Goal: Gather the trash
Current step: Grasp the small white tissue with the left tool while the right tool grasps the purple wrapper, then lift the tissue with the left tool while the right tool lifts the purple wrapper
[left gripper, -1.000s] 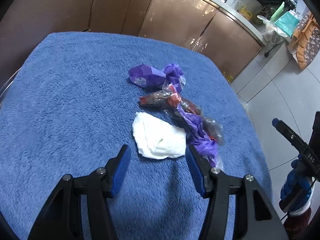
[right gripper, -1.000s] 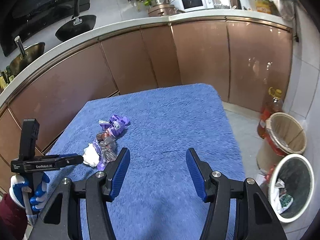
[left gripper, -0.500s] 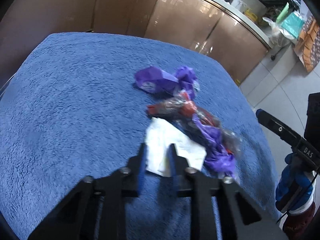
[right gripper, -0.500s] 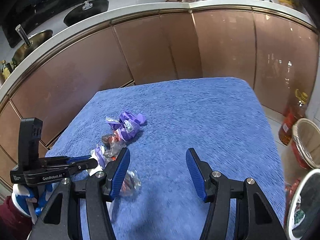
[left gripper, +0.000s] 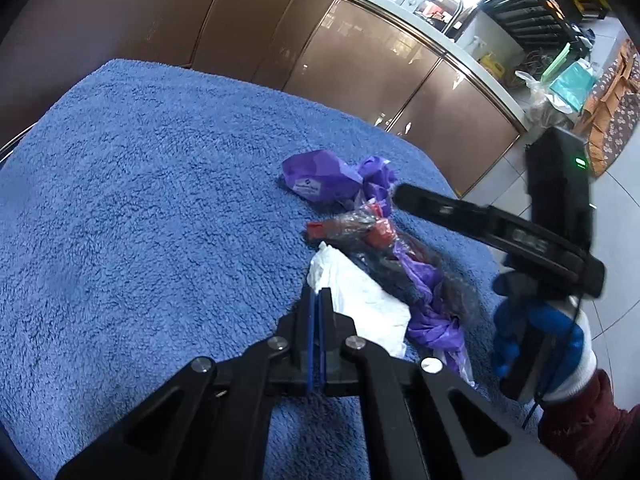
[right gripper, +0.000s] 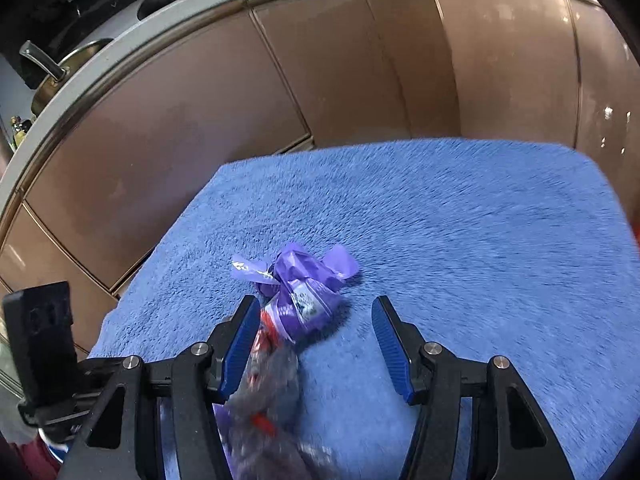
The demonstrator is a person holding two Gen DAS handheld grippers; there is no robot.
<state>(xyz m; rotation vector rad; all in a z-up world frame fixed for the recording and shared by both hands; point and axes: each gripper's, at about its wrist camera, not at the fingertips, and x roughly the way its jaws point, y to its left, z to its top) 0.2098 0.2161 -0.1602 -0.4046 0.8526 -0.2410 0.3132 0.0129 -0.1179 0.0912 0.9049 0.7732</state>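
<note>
**Two grippers, one trash pile on blue towel**

Landmark: towel (left gripper: 140, 220), blue, fleecy, spread flat before brown cabinets.

1. Tissue (left gripper: 360, 300): white, crumpled, near the towel's front edge, touching the wrappers beside it.
2. Purple pack (left gripper: 320, 178): farther back on the towel, label side up, twisted ends. Also at (right gripper: 304, 300) in the right wrist view.
3. Red wrapper (left gripper: 352, 228): clear film with red parts, between pack and tissue.
4. Purple film (left gripper: 432, 304): loose strip, tangled with the red wrapper, trailing toward the towel's front edge.
5. Left gripper (left gripper: 316, 300): pads pressed together at the tissue's near edge, apparently pinching it; depth of bite not visible.
6. Right gripper (right gripper: 314, 332): spread wide, low over the pile, pack between the fingers, blurred film under the left pad. Nothing held.

Risks, judged:
- Thin pinch on a tissue corner: likely to tear or slip on lifting.
- Tissue touching the film: neighbours may drag along and drop off the towel's edge.
- Fleece pile: may snag film or get caught in closing pads.
- Grippers close together over one heap: collision possible.
</note>
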